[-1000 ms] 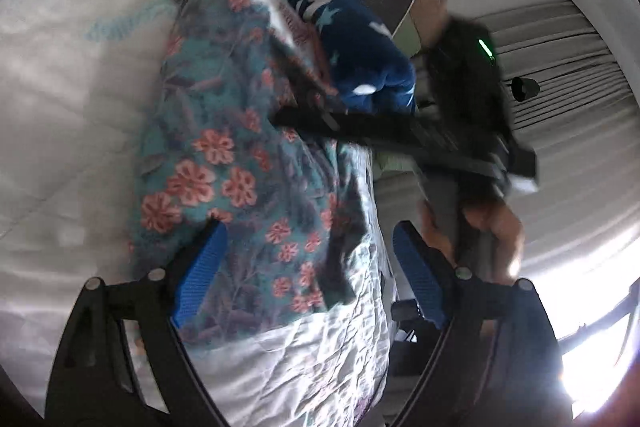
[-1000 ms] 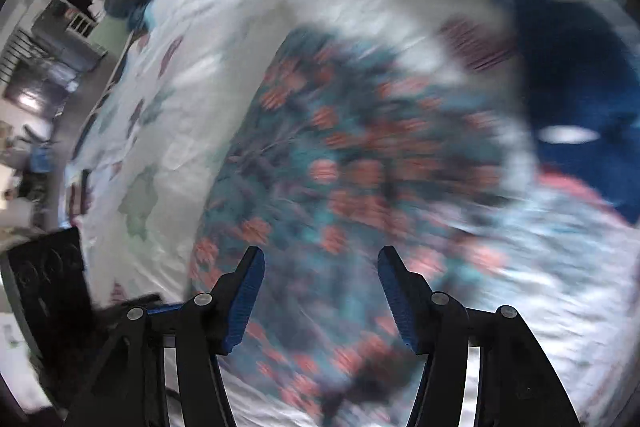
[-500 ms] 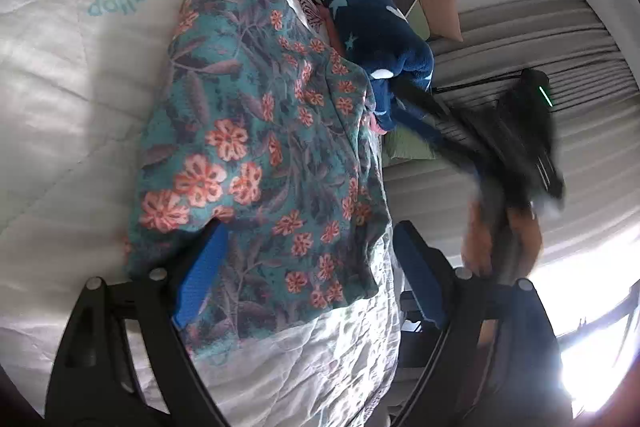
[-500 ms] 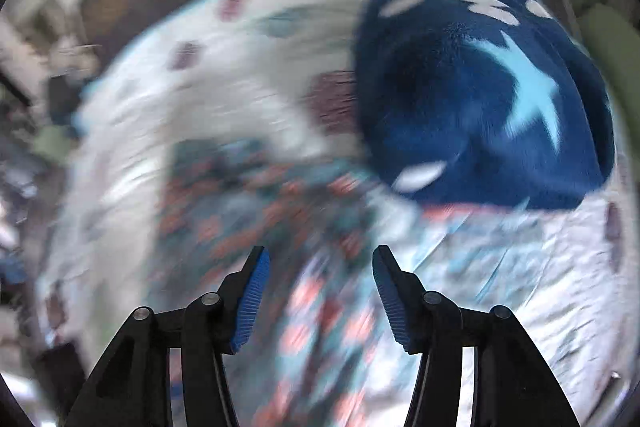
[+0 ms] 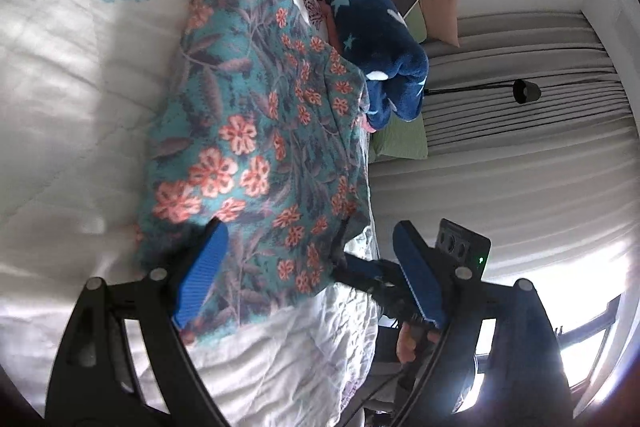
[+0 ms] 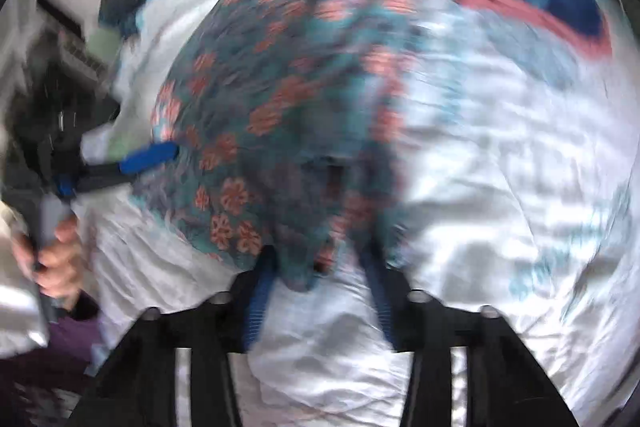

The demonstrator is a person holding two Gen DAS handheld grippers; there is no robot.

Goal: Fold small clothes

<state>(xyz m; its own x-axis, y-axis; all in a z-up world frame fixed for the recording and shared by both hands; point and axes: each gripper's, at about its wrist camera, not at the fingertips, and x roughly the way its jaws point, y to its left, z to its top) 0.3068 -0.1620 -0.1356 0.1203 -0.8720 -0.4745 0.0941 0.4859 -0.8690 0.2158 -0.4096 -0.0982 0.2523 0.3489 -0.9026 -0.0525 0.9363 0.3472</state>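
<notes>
The floral garment [image 5: 256, 131] lay spread flat on the white quilt [image 5: 80, 75], close to the quilt's near edge, with its far end reaching toward the dark blue star-patterned garment [image 5: 372, 39] heaped beyond it. The right gripper [image 6: 320, 279] stood at the near corner of the floral garment, pointing steeply down, and its jaws were closing with a fold of the cloth between them; the right view was blurred, so it seemed the pads did not yet press the fabric, though I could not be sure. The left gripper [image 5: 308, 267] hovered wide open over the near hem of the same garment and held nothing. To do this step well, the right gripper should, in my judgement, pinch only the top layer of the corner, not the quilt below, and the left gripper should take the other near corner, so both corners can be lifted together and the hem stays straight during the fold. Counted: one floral garment, one blue garment with a strip of pink cloth [image 6: 532, 15] under it, two grippers, one hand [image 6: 56, 259] in view on the left handle, and one black lamp [image 5: 524, 91] beyond the quilt by the curtain.
</notes>
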